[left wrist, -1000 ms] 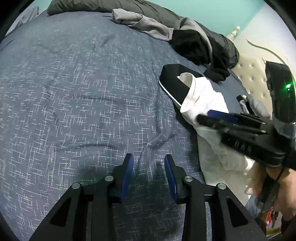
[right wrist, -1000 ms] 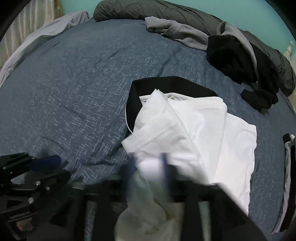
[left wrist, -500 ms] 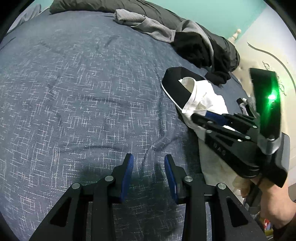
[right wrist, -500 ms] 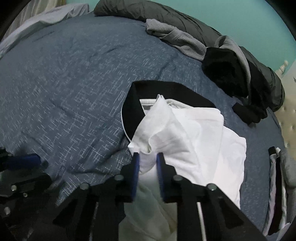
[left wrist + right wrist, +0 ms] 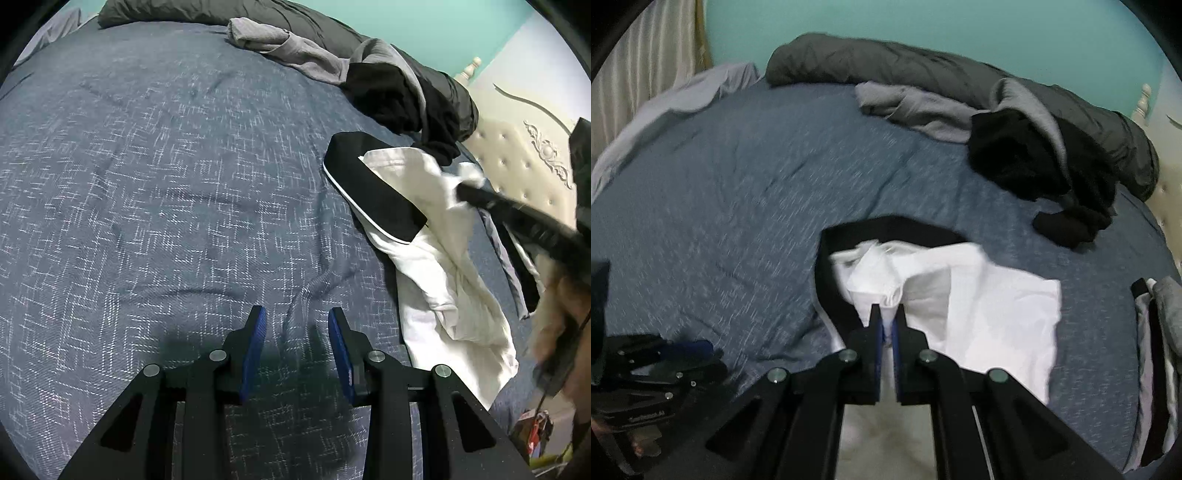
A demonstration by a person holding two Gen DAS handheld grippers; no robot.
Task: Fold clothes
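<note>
A white garment (image 5: 990, 306) lies crumpled on the blue bedspread (image 5: 738, 221), partly over a black garment (image 5: 831, 291) with white piping. My right gripper (image 5: 888, 314) is shut on a raised fold of the white cloth, which bunches up just above the fingertips. In the left wrist view the right gripper (image 5: 461, 190) comes in from the right, blurred, with the white garment (image 5: 436, 266) pulled up at its tip and the black garment (image 5: 373, 195) beneath. My left gripper (image 5: 295, 317) hovers open over bare bedspread (image 5: 166, 184) with nothing between its fingers. It also shows at lower left as the left gripper (image 5: 709, 354).
A dark grey duvet (image 5: 886, 66), a light grey garment (image 5: 916, 107) and a heap of black clothes (image 5: 1027, 155) lie along the far side of the bed. A stack of grey and black clothes (image 5: 1156, 332) sits at the right edge. A tufted headboard (image 5: 517, 162) stands to the right.
My right gripper closed on a fold of the white garment and rose, lifting the cloth off the bed. The left gripper stayed where it was, still open.
</note>
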